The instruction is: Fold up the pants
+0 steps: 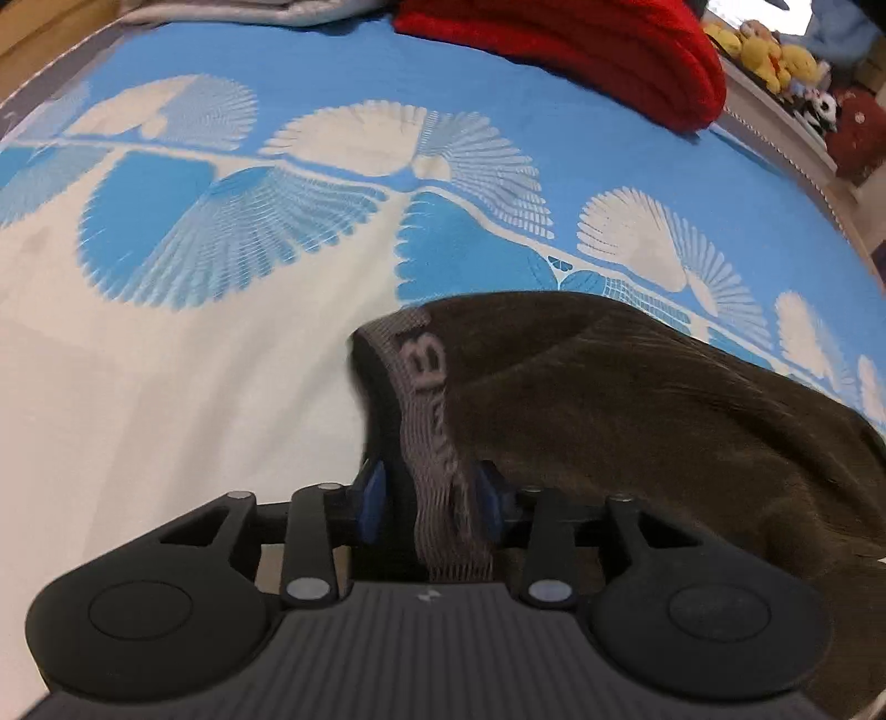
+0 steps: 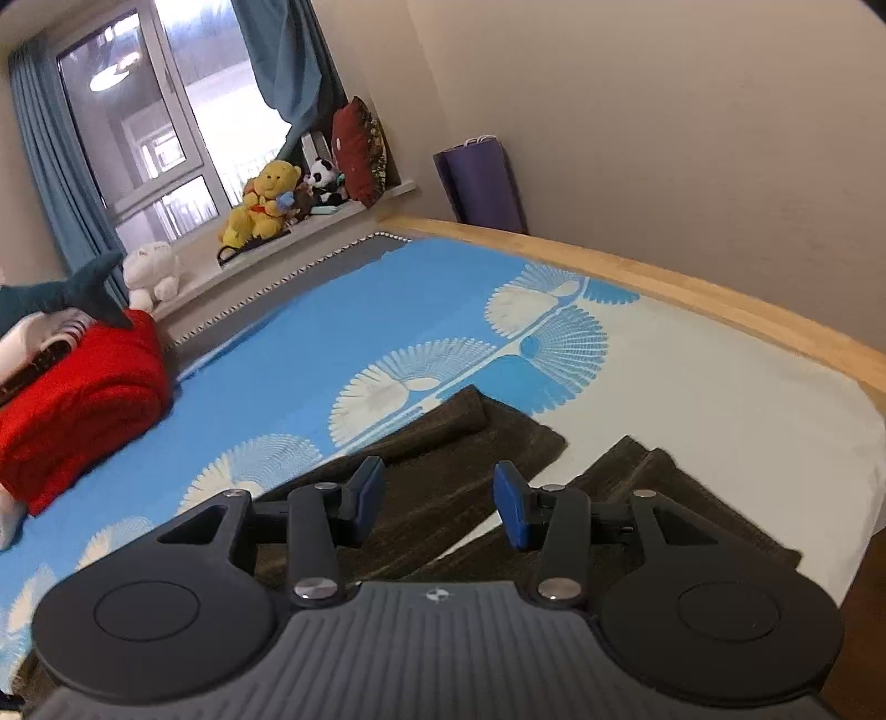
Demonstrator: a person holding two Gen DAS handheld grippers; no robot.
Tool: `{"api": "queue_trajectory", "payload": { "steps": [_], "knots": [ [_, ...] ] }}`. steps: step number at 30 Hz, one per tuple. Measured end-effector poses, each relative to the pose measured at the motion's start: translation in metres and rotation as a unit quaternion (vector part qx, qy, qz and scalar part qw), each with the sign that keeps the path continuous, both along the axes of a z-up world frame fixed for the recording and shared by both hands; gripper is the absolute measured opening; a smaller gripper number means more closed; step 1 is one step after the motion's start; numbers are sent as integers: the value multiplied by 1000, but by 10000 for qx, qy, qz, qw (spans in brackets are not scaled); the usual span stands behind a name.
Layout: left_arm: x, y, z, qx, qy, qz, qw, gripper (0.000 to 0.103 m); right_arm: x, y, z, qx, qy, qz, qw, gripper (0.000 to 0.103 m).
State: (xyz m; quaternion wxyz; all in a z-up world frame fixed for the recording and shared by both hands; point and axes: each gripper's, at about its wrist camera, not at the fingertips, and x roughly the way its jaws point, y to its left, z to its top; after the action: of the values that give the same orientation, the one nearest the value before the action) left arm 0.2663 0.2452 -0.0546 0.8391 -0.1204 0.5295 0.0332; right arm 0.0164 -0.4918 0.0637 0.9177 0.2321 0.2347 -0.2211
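Dark brown pants [image 1: 637, 421] lie on the blue and white bedspread [image 1: 221, 360]. In the left wrist view my left gripper [image 1: 434, 495] is shut on the grey elastic waistband [image 1: 437, 443] and holds it raised off the bed. In the right wrist view the two pant legs [image 2: 470, 443] spread apart on the bed, cuffs pointing away. My right gripper [image 2: 440, 498] is open and empty, hovering above the legs.
A folded red blanket [image 2: 77, 404] sits on the bed at the left, also at the top of the left wrist view [image 1: 581, 50]. Plush toys [image 2: 266, 205] line the windowsill. The wooden bed frame [image 2: 692, 299] runs along the wall.
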Motion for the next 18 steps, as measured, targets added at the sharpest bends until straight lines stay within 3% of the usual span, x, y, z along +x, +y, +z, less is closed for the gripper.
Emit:
{"api": "queue_trajectory", "payload": {
  "steps": [1, 5, 12, 15, 18],
  "knots": [
    [-12, 1, 6, 38, 74, -85, 9999, 42, 1, 1, 1, 100, -17, 41, 9999, 46],
    [-62, -1, 11, -49, 376, -473, 9982, 71, 6, 3, 2, 526, -188, 245, 9981, 46],
    [-101, -23, -47, 231, 992, -933, 9904, 69, 15, 29, 7, 529, -198, 528, 9970, 46],
    [-109, -34, -53, 456, 909, -1399, 9849, 63, 16, 40, 7, 509, -119, 576, 9970, 47],
    [-113, -45, -48, 796, 834, -1858, 9758, 48, 16, 46, 7, 459, -88, 564, 9973, 46]
  ]
}}
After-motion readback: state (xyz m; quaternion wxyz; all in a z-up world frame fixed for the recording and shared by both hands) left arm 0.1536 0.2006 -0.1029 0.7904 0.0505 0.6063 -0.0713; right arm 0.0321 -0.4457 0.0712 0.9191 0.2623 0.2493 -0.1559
